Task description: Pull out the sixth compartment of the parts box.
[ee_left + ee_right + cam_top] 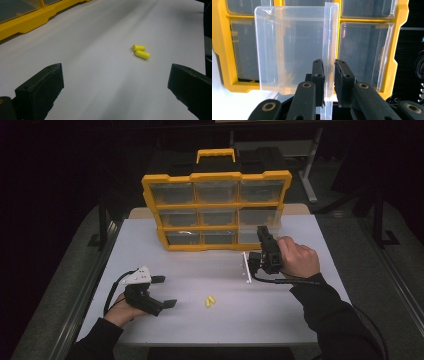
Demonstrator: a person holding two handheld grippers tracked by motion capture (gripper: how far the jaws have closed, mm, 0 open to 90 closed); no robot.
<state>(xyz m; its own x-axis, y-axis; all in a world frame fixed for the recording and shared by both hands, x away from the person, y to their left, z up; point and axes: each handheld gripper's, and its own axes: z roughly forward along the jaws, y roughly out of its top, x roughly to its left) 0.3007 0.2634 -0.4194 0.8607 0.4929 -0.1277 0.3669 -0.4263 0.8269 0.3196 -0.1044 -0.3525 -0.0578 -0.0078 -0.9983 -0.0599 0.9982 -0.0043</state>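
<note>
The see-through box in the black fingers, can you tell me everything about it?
The clear drawer looks like thin, glossy plastic, so see-through that the yellow organizer behind it shows through its walls. It has a flat front lip, straight side walls and rounded corners, and nothing can be seen inside it. The right gripper is shut on that front lip, one finger on each face. The drawer is held up in front of the organizer's lower right compartments, its open side turned to the camera, not slid fully in.

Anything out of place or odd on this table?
One clear drawer is out of the yellow organizer, pinched by its front wall in the right tongs before the cabinet. Two yellow earplugs lie loose on the white table, ahead of the open left tongs. Nothing looks damaged.
</note>
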